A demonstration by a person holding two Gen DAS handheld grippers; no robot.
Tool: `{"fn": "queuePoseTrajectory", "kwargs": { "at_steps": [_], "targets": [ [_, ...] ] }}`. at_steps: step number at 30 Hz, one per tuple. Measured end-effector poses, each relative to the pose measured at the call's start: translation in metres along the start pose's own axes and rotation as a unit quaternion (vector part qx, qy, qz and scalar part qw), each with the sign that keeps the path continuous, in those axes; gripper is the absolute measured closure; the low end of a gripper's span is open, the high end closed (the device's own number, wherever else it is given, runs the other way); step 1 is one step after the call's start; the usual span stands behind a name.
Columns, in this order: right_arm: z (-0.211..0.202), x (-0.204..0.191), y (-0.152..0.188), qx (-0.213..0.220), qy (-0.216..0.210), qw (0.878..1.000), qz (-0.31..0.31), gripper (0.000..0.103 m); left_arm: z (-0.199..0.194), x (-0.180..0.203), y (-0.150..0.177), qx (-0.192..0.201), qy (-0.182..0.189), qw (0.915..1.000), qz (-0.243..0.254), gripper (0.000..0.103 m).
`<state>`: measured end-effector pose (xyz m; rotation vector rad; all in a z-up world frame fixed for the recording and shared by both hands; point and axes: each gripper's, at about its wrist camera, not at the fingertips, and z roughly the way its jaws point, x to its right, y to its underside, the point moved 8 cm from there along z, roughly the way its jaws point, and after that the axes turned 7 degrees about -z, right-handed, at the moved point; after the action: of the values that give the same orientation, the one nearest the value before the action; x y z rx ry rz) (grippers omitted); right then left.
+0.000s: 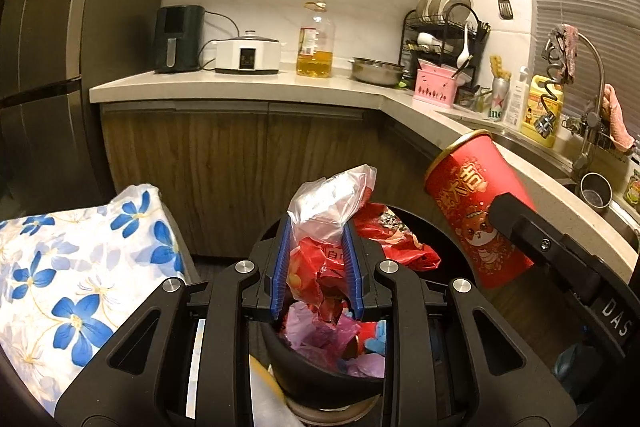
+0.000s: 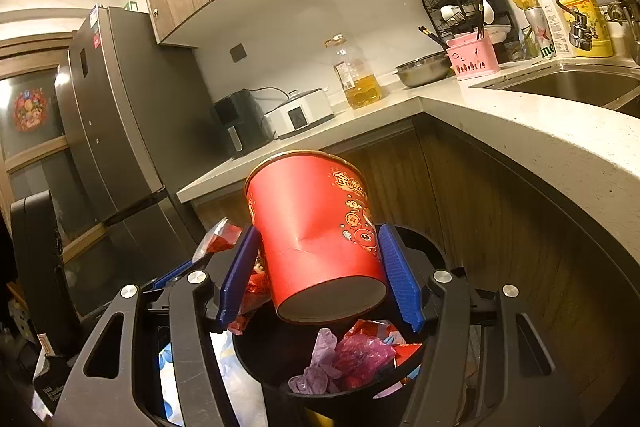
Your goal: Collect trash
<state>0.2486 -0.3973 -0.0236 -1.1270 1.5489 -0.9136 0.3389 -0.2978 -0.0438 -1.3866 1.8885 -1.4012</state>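
My left gripper [image 1: 316, 263] is shut on a crumpled clear and red plastic bag [image 1: 328, 211], held just above a black trash bin [image 1: 320, 379] that holds red and purple wrappers. My right gripper [image 2: 320, 271] is shut on a red paper tub [image 2: 316, 235] with gold print, tilted with its base toward the camera, above the same bin [image 2: 276, 367]. The tub also shows in the left wrist view [image 1: 472, 211], at the right of the bin, with the right gripper's finger on it.
A kitchen counter [image 1: 240, 83] runs along the back and turns right to a sink [image 2: 572, 87]. On it stand an air fryer [image 1: 178, 39], a cooker, an oil bottle [image 1: 315, 43], a steel bowl and a dish rack. A floral cloth [image 1: 72, 279] lies left. A fridge [image 2: 108, 131] stands left.
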Motion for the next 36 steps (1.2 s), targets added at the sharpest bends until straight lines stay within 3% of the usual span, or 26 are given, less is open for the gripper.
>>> {"fn": "queuePoseTrajectory", "kwargs": {
  "at_steps": [9,10,12,14,15,23,29,36],
  "targets": [
    [0.013,0.001,0.001,-0.009,-0.005,1.0,-0.004,0.04,0.01,-0.003,0.004,-0.01,0.014,0.9997,-0.018,0.073],
    [0.015,0.001,0.003,-0.012,-0.006,1.0,-0.004,0.036,0.011,-0.004,0.004,-0.011,0.017,0.9996,-0.018,0.072],
    [0.019,0.004,0.004,-0.016,-0.005,1.0,-0.003,0.029,0.012,-0.005,0.006,-0.014,0.015,0.9996,-0.018,0.066],
    [0.02,0.007,0.005,-0.019,-0.004,1.0,0.001,0.029,0.014,-0.006,0.007,-0.02,0.021,0.9994,-0.021,0.05],
    [0.02,0.008,0.006,-0.021,-0.003,1.0,0.001,0.029,0.015,-0.008,0.009,-0.023,0.022,0.9992,-0.024,0.047],
    [0.009,0.006,0.01,-0.038,0.03,0.999,-0.018,0.017,0.002,-0.04,0.015,-0.023,-0.034,0.9984,-0.039,0.023],
    [-0.002,-0.014,0.02,-0.063,0.043,0.996,-0.056,0.008,-0.029,-0.067,0.018,-0.015,-0.11,0.9935,-0.021,0.016],
    [-0.021,-0.043,0.024,-0.071,0.05,0.992,-0.094,0.006,-0.083,-0.092,0.024,-0.004,-0.14,0.9898,-0.029,0.007]
  ]
}}
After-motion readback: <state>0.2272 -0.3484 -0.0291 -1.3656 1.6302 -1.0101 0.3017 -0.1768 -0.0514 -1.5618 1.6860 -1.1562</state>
